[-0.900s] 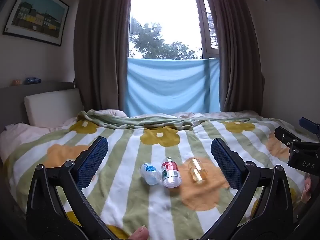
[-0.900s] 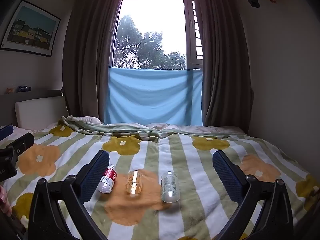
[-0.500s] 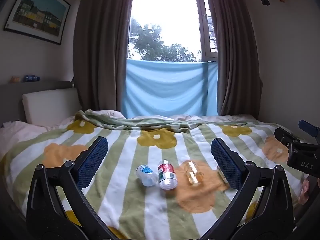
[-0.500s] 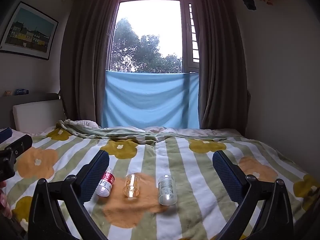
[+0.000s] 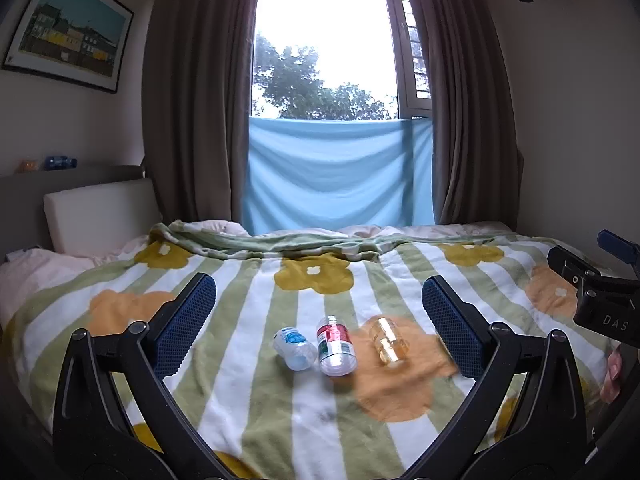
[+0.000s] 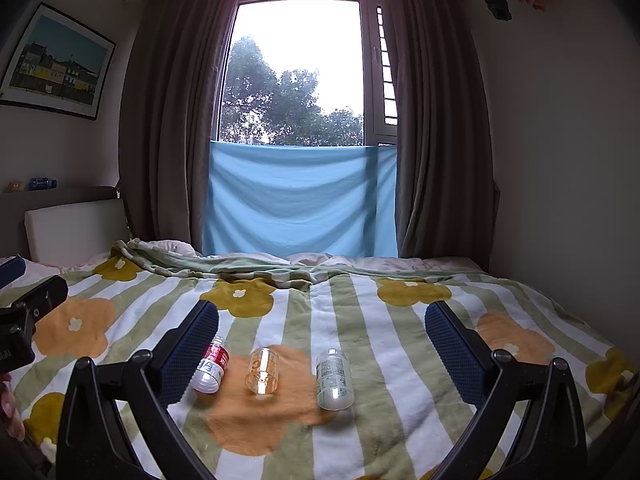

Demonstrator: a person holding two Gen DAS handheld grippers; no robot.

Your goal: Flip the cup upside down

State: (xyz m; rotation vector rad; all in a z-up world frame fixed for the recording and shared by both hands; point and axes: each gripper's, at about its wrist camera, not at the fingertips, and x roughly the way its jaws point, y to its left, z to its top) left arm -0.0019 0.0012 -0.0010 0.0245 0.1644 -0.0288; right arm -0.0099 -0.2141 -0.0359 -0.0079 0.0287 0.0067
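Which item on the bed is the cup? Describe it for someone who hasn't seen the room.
On the striped flower blanket, three small containers lie in a row. The cup is the middle one, on the orange flower: amber, see-through and unlabelled, between a red-labelled bottle and a pale-labelled bottle.

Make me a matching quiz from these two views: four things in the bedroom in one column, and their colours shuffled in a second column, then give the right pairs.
Things:
1. Cloth hung across the window
2. Curtains
3. Small cup lying on the orange flower
4. Pads on the fingers

Colours:
A. clear amber
B. dark blue
C. light blue
D. grey-brown

Pairs: 1-C, 2-D, 3-A, 4-B
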